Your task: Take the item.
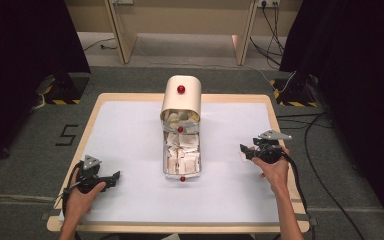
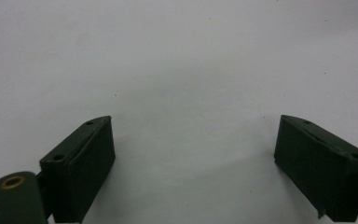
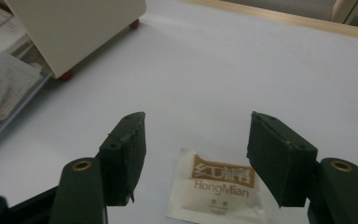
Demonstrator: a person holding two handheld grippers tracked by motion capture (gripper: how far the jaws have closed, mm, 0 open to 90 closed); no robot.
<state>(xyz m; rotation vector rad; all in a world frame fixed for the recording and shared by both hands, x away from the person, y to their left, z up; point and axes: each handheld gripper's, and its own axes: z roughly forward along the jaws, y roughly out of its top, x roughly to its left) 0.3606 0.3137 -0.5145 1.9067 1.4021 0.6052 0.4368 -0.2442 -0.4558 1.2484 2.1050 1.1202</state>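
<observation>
Right gripper [image 3: 193, 140] at 3 o'clock on the table [image 1: 130, 135], jaws spread wide, straddling a HongMian sachet [image 3: 219, 189] lying flat on the white top, not gripped. Cream dispenser box [image 1: 181, 97] at 12 o'clock, its drawer [image 1: 182, 155] pulled out, full of sachets. Left gripper [image 2: 193, 140] at 8 o'clock, jaws apart over bare table.

"HongMian" on sachet [image 3: 219, 191]; floor-mark "5" [image 1: 67, 134]

Lab: black curtains [image 1: 25, 35], hazard-taped stands [image 1: 62, 90]
</observation>
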